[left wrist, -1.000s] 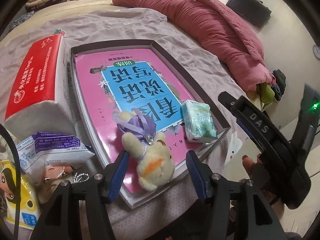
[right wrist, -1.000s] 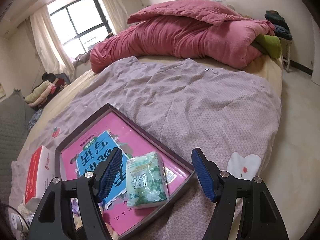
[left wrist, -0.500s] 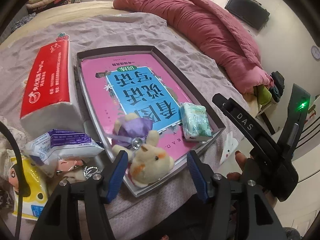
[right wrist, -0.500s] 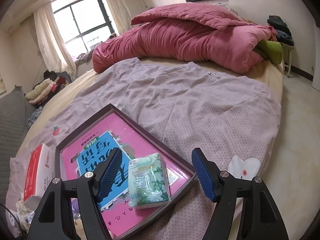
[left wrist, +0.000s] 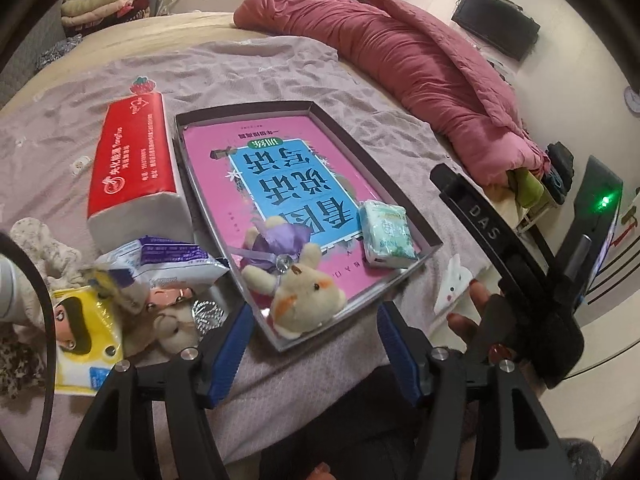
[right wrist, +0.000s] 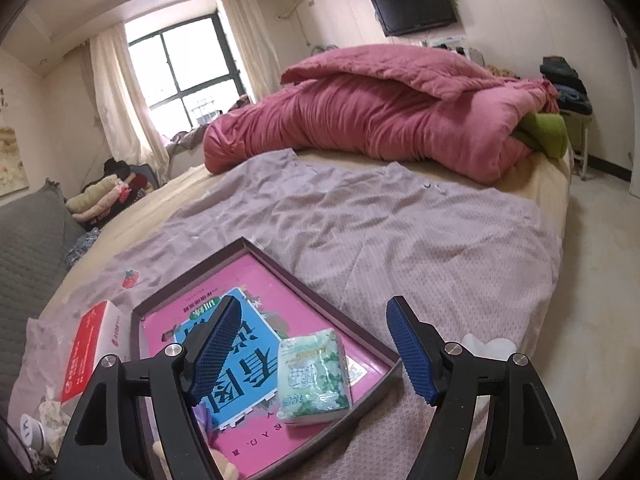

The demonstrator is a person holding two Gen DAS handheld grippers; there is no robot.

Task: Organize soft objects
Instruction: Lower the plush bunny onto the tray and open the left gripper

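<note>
Loose pile (left wrist: 120, 292): wrapped packets and a small doll are heaped on the bedspread at 9 o'clock of the tray; these are judged still unsorted.
Red tissue pack (left wrist: 136, 168): laid just beside the tray's left wall, outside it.
Tray (left wrist: 400, 200): a shallow dark box lined with a pink printed sheet, set on the lilac bedspread (left wrist: 248, 72).
Plush rabbit (left wrist: 296, 284): found inside the tray at its near edge, at 6 o'clock, head almost against the rim (a purple bow is tied at the neck).
Green tissue pack (left wrist: 386, 236): lying inside the tray at its near right corner, about 4 o'clock.
Risk, rabbit: a tumble over the low near wall is judged possible, since it sits right at the rim; a brush from the withdrawing fingers would cause it.
Risk, tray: a nudge from either tool could slide it on the soft bedding.
Left gripper (left wrist: 314, 350): jaws have just been opening and are spread wide; nothing is held, and the rabbit is seen beyond the tips, untouched.
Right gripper (right wrist: 314, 350): spread wide and empty, poised above the green pack without contact.
</note>
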